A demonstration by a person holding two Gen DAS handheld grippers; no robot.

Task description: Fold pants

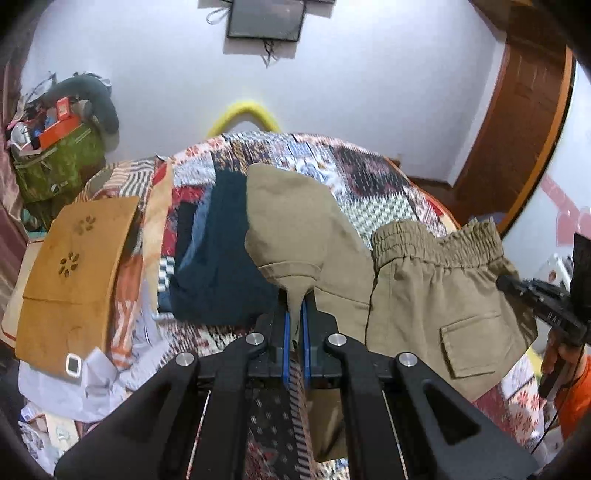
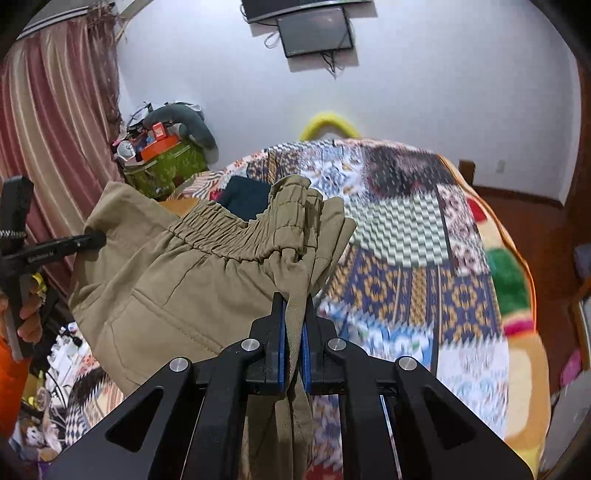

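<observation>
Khaki twill is pinched flat between the blue pads of the left gripper, jaws closed all the way on a thin fold of the pants. From that pinch the cloth fans up & out into a rounded leg panel w/ a stitched hem line. Right gripper is likewise clamped tight, its blue pads squeezing a bunched strip of the same pants right by the elastic waistband; more fabric hangs down below the jaws.

Pants are held up in the air between the 2 grippers, above the bed, not lying on it. They look like cargo-style: gathered, ruffled waistband, flap pocket on the side, visible seams, soft wrinkles. In the left wrist view the right gripper shows at the far right edge, gripped by a person's hand w/ an orange sleeve.

Below & behind: patchwork quilt covering the bed, a dark teal folded garment on it, a tan cloth w/ paw prints to the left. Yellow curved object at the far bed edge. Green patterned bag stuffed w/ clutter by the wall, pink-striped curtain, wall-mounted screen, wooden door.
</observation>
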